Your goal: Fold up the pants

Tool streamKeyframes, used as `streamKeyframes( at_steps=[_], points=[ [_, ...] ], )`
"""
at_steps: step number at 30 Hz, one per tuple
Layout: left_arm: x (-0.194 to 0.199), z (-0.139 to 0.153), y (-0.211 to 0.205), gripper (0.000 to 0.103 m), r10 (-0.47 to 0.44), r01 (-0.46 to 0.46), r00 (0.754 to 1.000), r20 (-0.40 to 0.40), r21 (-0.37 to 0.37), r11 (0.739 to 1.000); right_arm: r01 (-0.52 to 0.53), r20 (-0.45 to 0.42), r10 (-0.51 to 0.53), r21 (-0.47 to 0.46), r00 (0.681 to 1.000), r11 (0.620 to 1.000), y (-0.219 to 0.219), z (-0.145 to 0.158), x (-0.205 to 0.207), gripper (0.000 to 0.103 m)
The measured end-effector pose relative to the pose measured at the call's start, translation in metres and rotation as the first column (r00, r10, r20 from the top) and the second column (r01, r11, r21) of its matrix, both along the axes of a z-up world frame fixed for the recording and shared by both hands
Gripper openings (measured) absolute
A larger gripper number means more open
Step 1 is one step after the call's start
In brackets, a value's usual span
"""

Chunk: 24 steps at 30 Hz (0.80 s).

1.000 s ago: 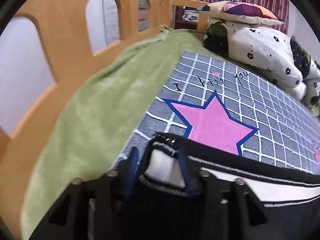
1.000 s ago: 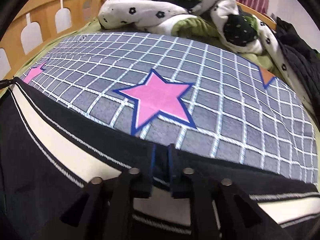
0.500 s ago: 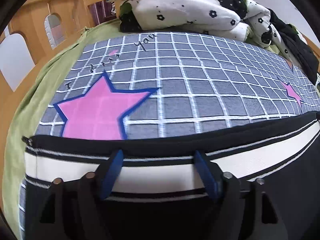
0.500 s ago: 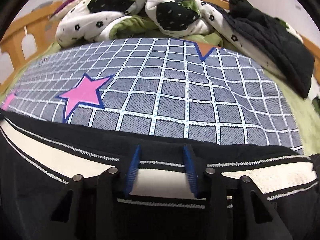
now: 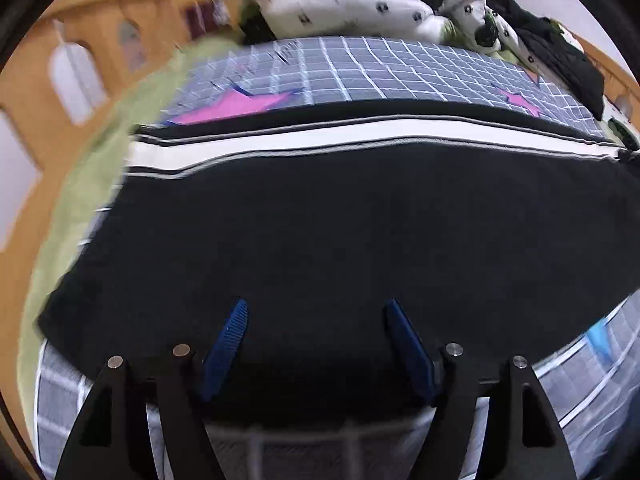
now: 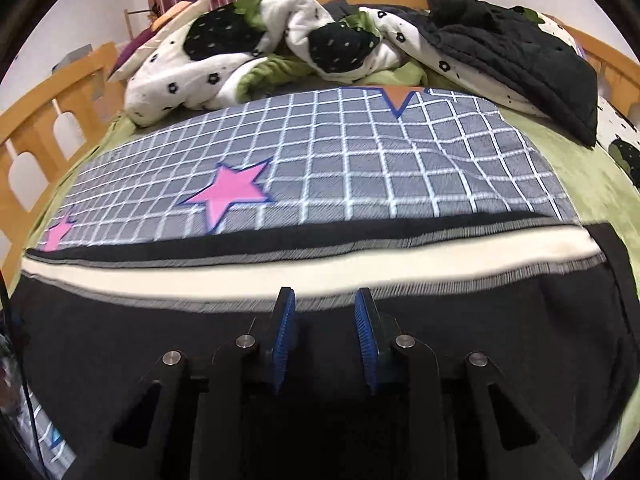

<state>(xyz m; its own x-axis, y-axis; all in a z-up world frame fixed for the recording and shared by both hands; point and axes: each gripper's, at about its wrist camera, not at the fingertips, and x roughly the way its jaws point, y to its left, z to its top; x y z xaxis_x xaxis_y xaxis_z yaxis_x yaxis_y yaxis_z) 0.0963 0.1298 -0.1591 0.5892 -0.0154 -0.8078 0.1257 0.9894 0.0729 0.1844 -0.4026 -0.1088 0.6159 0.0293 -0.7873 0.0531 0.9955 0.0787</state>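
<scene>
The black pants [image 5: 320, 216] with a cream side stripe [image 5: 360, 136] lie flat across the grey checked sheet [image 5: 400, 72] on the bed. My left gripper [image 5: 316, 308] is open and empty, hovering over the near part of the black cloth. In the right wrist view the pants [image 6: 120, 340] stretch left to right, the cream stripe [image 6: 280, 272] along their far edge. My right gripper [image 6: 325, 300] is open and empty, its blue pads just short of the stripe.
A crumpled white and black quilt [image 6: 260, 44] and a black garment [image 6: 520, 52] are piled at the far end of the bed. A wooden bed rail [image 5: 80, 72] runs along the left. A green blanket [image 6: 580, 160] lies under the sheet.
Both grippers opened and let go of the striped edge of the pants, then pulled back toward me. The pants now lie spread flat on the sheet.
</scene>
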Motion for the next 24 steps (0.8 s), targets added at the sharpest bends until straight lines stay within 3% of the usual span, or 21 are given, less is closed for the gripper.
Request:
streamKeyframes(
  at_steps=[2,4,6,7,10,13,15,17,19,20,22,24],
  points=[
    [-0.011,0.007,0.024,0.071,0.073,-0.073,0.997,0.008,-0.04,0.997,0.001,-0.019,-0.001,0.004,1.0,1.0,0.007,0.006,-0.019,0.031],
    [-0.014,0.011,0.058,0.069,0.233,-0.233,0.972,0.014,-0.005,0.973,0.004,-0.034,-0.005,-0.017,0.999,1.0,0.013,0.014,-0.039,0.031],
    [-0.027,0.017,0.092,0.067,0.274,-0.273,0.962,-0.003,-0.107,0.956,0.009,-0.031,-0.011,-0.047,0.999,0.999,0.017,0.024,-0.059,0.031],
    [-0.037,0.02,0.109,0.068,0.3,-0.299,0.954,-0.021,-0.193,0.935,0.017,-0.021,-0.018,-0.061,1.0,0.998,0.019,0.031,-0.069,0.031],
    [-0.051,0.012,0.143,0.067,0.42,-0.417,0.906,-0.054,-0.282,0.864,0.058,0.015,-0.057,-0.068,0.998,0.996,0.018,0.054,-0.094,0.035],
    [-0.036,0.0,0.162,0.065,0.448,-0.434,0.892,-0.063,-0.397,0.809,0.112,0.058,-0.109,-0.045,0.992,0.993,0.019,0.079,-0.111,0.039],
    [-0.025,-0.005,0.173,0.054,0.491,-0.468,0.868,-0.074,-0.449,0.761,0.128,0.069,-0.126,-0.027,0.99,0.991,0.023,0.096,-0.116,0.039],
    [-0.013,-0.01,0.185,0.042,0.548,-0.525,0.829,-0.113,-0.496,0.691,0.124,0.08,-0.121,-0.038,0.989,0.992,0.032,0.113,-0.119,0.039],
    [-0.006,-0.016,0.194,0.038,0.576,-0.551,0.803,-0.152,-0.557,0.621,0.124,0.092,-0.117,-0.068,0.989,0.99,0.044,0.129,-0.123,0.042],
    [-0.01,-0.015,0.191,0.034,0.58,-0.552,0.802,-0.147,-0.556,0.622,0.115,0.094,-0.108,-0.074,0.99,0.991,0.05,0.135,-0.124,0.043],
    [-0.011,-0.009,0.182,0.031,0.572,-0.543,0.811,-0.121,-0.517,0.661,0.088,0.107,-0.082,-0.05,0.991,0.995,0.06,0.145,-0.129,0.05],
    [-0.011,-0.004,0.177,0.028,0.573,-0.541,0.813,-0.102,-0.495,0.68,0.096,0.131,-0.09,-0.038,0.987,0.995,0.068,0.151,-0.135,0.057]
  ],
)
